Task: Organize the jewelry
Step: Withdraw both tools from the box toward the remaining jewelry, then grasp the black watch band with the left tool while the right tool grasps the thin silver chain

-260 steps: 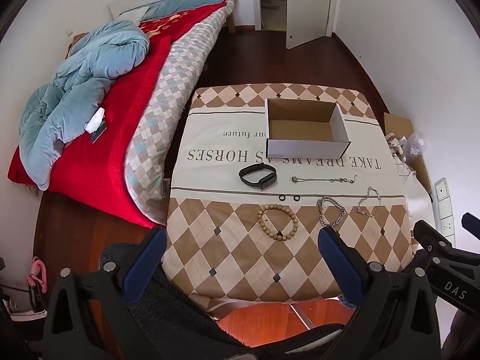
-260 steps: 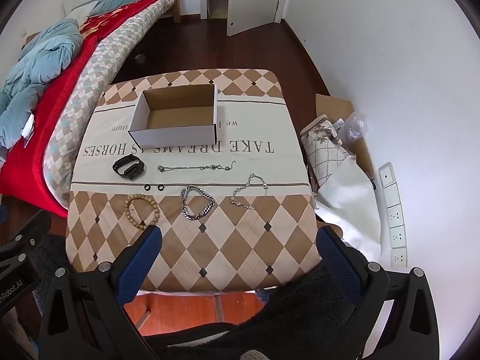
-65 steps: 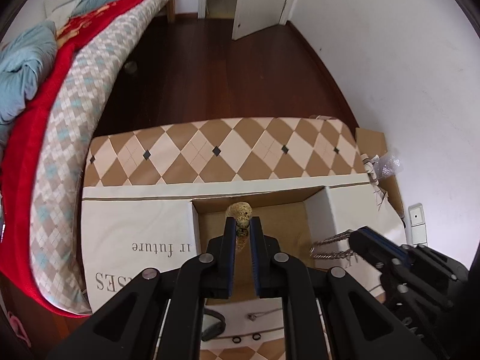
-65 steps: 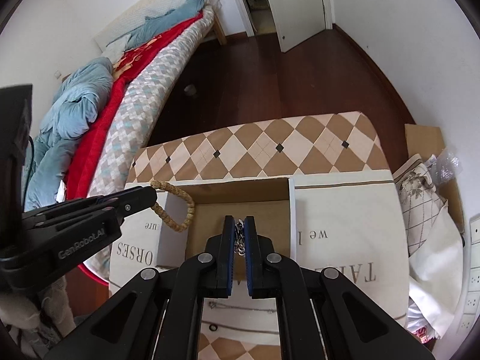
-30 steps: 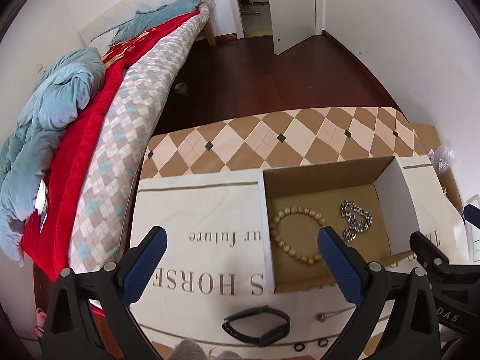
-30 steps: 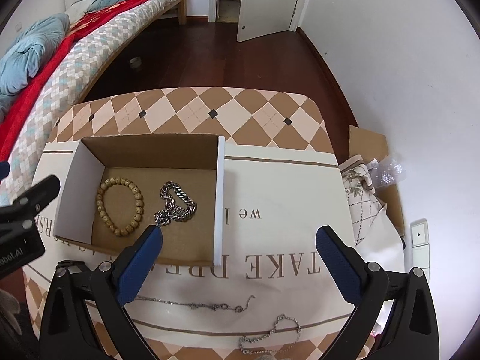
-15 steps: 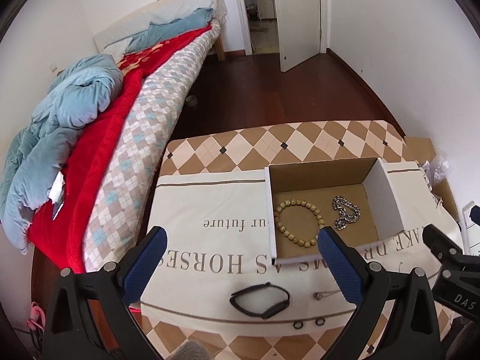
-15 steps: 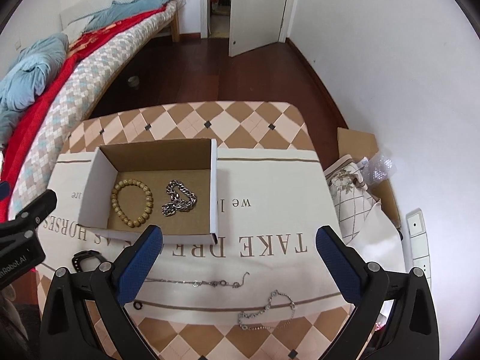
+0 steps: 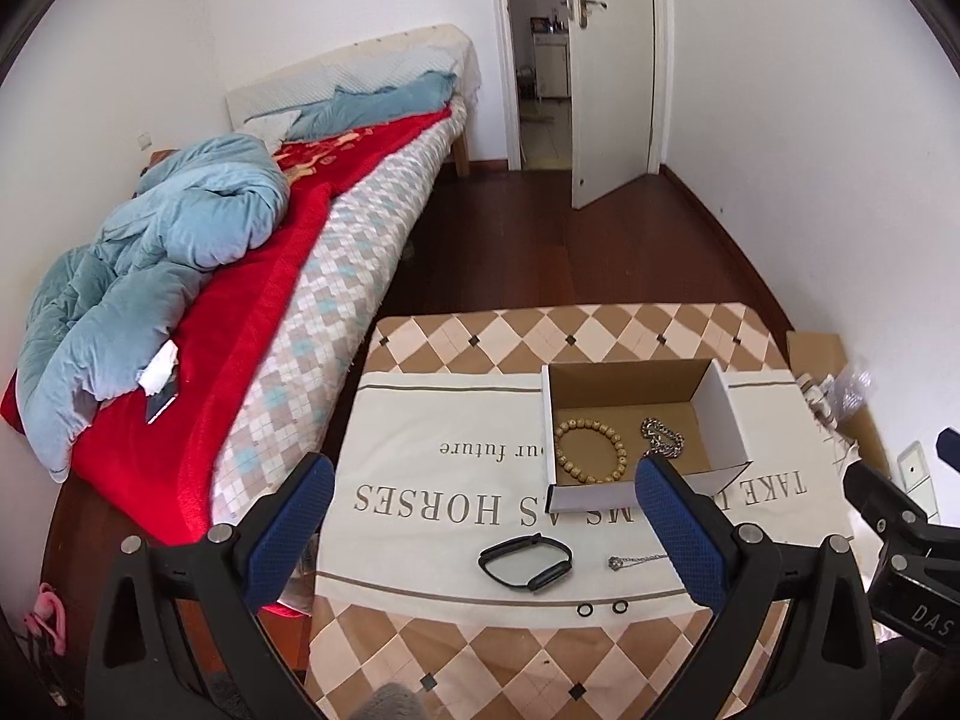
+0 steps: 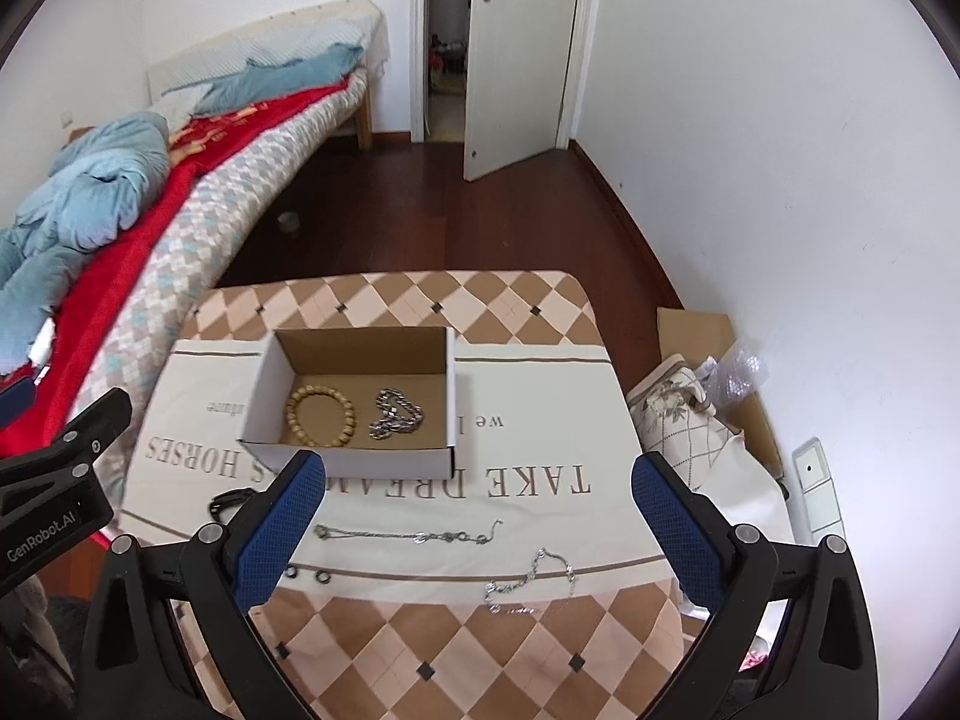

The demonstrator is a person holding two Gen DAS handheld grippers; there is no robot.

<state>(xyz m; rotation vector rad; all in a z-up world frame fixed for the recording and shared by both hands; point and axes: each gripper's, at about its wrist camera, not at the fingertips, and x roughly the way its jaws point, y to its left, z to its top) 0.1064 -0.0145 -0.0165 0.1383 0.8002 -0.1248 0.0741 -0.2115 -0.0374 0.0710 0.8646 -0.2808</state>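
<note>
An open cardboard box (image 9: 729, 405) (image 10: 451, 384) stands on the table and holds a wooden bead bracelet (image 9: 591, 443) (image 10: 321, 412) and a thick silver chain bracelet (image 9: 662, 437) (image 10: 395, 412). On the cloth in front of it lie a black band (image 9: 526, 552), two small black rings (image 9: 601, 608) (image 10: 306, 575), a thin silver chain (image 10: 408, 535) and a silver bracelet (image 10: 528, 585). My left gripper (image 9: 480, 531) is open and empty above the table's front. My right gripper (image 10: 477, 531) is open and empty too.
The table (image 10: 384, 669) has a checked cloth with lettering. A bed (image 9: 198, 276) with a red blanket and blue duvet stands to the left. A patterned bag (image 10: 684, 426) and cardboard lie on the floor at the right. A door (image 9: 609, 66) is open at the back.
Both grippers have pulled back and up from the box, open and empty. More of the table's front and the loose jewelry has come into view.
</note>
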